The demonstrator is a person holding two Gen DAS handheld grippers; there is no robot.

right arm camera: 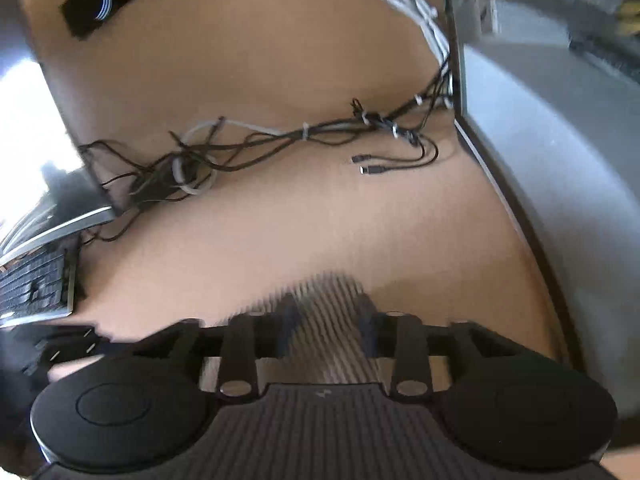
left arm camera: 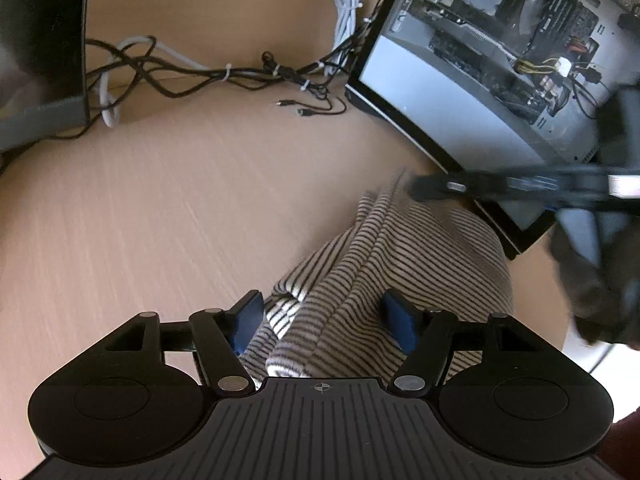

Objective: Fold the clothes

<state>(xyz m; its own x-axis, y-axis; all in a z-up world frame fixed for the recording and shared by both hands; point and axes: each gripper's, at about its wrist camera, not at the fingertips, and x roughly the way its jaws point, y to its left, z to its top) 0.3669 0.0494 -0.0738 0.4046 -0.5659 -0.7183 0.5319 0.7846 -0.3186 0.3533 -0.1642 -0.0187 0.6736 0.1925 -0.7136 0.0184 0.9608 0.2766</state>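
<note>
A striped black-and-white garment lies bunched on the wooden table. My left gripper stands wide around a fold of it, blue pads apart and cloth between them. My right gripper crosses the left wrist view at the right, blurred, at the garment's far corner. In the right wrist view my right gripper has striped cloth between its fingers, which stand narrow on it. That view is blurred by motion.
An open computer case lies at the right, close to the garment. Tangled cables run along the table's back. A monitor base stands at the left. A keyboard sits at the left in the right wrist view.
</note>
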